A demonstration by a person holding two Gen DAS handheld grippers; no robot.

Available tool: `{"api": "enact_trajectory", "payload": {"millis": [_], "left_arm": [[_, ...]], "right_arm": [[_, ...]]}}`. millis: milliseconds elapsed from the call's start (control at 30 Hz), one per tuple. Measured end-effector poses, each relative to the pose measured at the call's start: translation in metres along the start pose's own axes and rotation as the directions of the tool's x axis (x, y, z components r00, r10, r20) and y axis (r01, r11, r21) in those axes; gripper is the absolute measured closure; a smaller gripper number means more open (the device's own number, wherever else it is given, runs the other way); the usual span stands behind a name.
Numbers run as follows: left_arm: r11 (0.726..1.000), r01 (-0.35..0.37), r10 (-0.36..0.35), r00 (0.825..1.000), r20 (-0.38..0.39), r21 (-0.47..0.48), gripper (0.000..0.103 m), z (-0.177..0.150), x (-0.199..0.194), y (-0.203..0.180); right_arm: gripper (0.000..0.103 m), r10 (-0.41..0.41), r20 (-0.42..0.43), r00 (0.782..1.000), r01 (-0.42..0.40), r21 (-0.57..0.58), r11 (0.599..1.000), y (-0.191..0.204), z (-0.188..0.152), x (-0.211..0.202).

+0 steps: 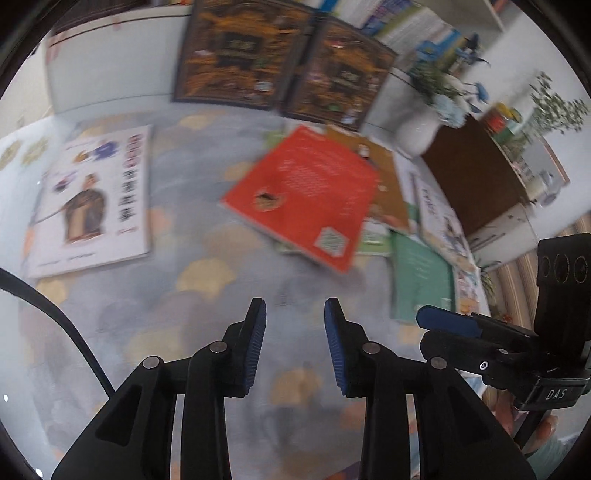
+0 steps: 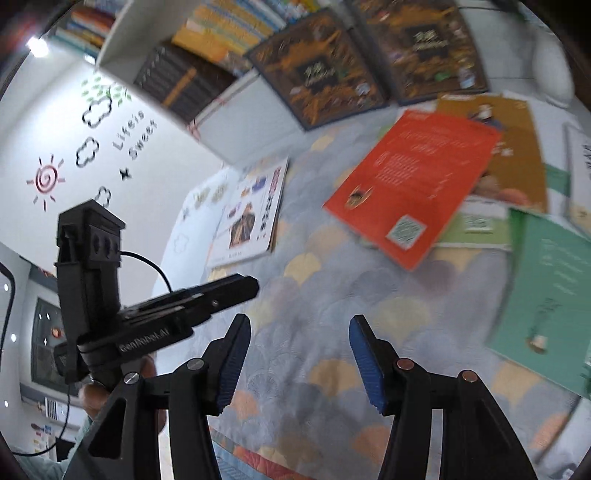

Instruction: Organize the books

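A red book (image 1: 303, 199) (image 2: 413, 184) lies tilted on top of a loose pile with a mustard book (image 1: 388, 173) (image 2: 517, 147) and a green book (image 1: 421, 280) (image 2: 546, 295). A white picture book (image 1: 92, 203) (image 2: 251, 218) lies alone to the left. Two dark brown books (image 1: 229, 51) (image 2: 317, 70) lean against a white cabinet at the back. My left gripper (image 1: 294, 310) (image 2: 251, 286) hovers above the patterned rug, open and empty. My right gripper (image 2: 299, 325) (image 1: 428, 325) hangs beside it, also open with nothing between its fingers.
A scallop-patterned rug (image 1: 207, 258) covers the floor. A white vase with a plant (image 1: 421, 129) and a brown wooden cabinet (image 1: 480, 177) stand at the right. A bookshelf full of books (image 2: 221, 33) rises behind, next to a wall with stickers (image 2: 92, 147).
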State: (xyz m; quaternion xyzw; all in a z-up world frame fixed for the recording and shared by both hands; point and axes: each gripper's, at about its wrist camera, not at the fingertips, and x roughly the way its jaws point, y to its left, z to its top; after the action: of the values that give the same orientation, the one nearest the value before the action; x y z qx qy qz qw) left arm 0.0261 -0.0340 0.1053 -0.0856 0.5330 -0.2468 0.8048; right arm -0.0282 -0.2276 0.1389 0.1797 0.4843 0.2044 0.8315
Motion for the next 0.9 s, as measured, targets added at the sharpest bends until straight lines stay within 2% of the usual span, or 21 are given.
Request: {"api": "enact_trajectory", "payload": {"millis": [133, 267, 467, 667, 900], "left_arm": [[0.999, -0.005, 0.005, 1.0, 0.003, 0.037, 0.071, 0.008, 0.005, -0.032], [1.0, 0.008, -0.008, 1.0, 0.009, 0.024, 0.065, 0.012, 0.007, -0.049], [1.0, -0.008, 0.008, 1.0, 0.012, 0.024, 0.065, 0.018, 0.015, -0.07], [0.999, -0.038, 0.038, 0.999, 0.011, 0.024, 0.065, 0.026, 0.019, -0.072], [0.995, -0.097, 0.098, 0.995, -0.026, 0.03, 0.063, 0.047, 0.034, -0.049]], "right_arm": [[0.047, 0.016, 0.047, 0.999, -0.018, 0.043, 0.999, -0.019, 0.001, -0.031], [0.047, 0.043, 0.089, 0.995, -0.051, 0.095, 0.994, -0.042, 0.0, -0.054], [0.047, 0.051, 0.12, 0.991, -0.065, 0.117, 0.991, -0.06, 0.002, -0.069], [0.047, 0.03, 0.106, 0.994, -0.045, 0.144, 0.988, -0.072, 0.009, -0.062], [0.047, 0.003, 0.066, 0.998, -0.016, 0.187, 0.982, -0.077, 0.022, -0.033]]}}
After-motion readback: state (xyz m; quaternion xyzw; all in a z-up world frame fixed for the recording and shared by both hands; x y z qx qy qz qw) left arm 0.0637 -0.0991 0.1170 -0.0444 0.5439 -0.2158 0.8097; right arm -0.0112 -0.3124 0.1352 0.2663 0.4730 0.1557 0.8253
